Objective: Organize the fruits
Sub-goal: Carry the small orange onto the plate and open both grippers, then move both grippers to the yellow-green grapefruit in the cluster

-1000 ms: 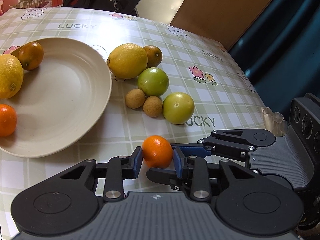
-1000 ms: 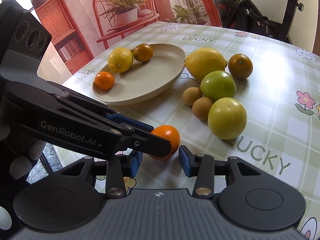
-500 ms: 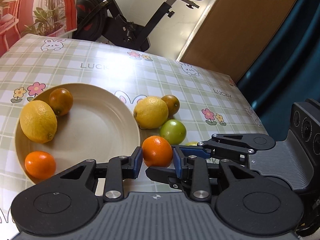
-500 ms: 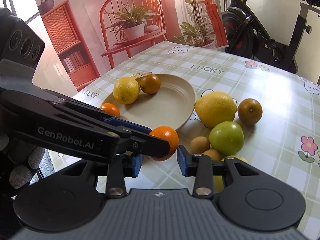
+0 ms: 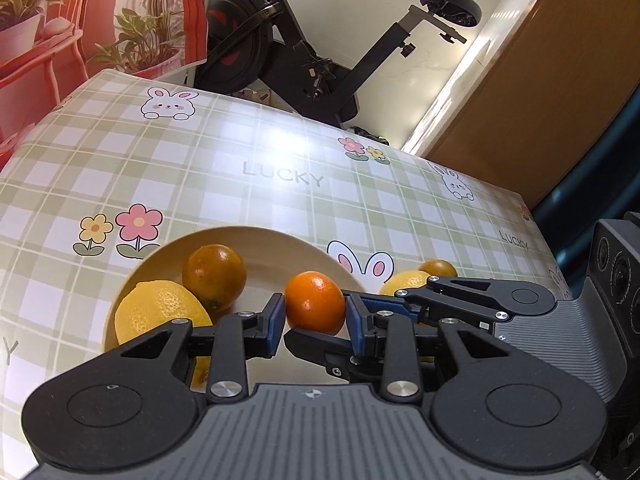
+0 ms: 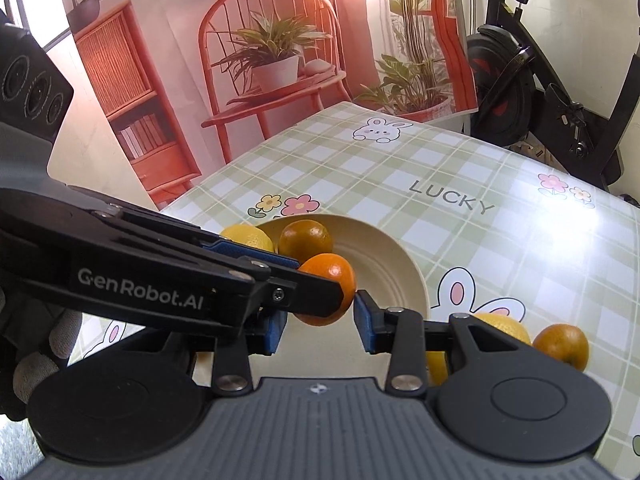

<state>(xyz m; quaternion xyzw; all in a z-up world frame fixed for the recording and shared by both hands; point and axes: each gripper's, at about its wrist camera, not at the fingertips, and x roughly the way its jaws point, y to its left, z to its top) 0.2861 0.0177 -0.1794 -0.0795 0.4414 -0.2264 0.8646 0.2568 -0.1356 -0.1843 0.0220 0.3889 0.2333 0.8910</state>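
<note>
The small orange [image 5: 315,303] sits clamped between the blue pads of the left hand-held gripper [image 5: 315,316], held in the air above the beige plate [image 5: 276,246], both pads pressed to its sides. That gripper tilts downward toward the plate from the 6 o'clock edge. The right hand-held gripper [image 6: 320,326] comes in beside it, also angled down; its jaws have just been closing, and stand partly apart around the same orange [image 6: 330,294], the right pad [image 6: 366,326] clear of the peel. In the left wrist view a lemon [image 5: 160,314] lies on the plate at 9 o'clock of the held fruit, a darker orange [image 5: 214,276] at 10 o'clock. A gloved hand [image 6: 36,354] grips the left tool over the checked surface [image 5: 240,176].
</note>
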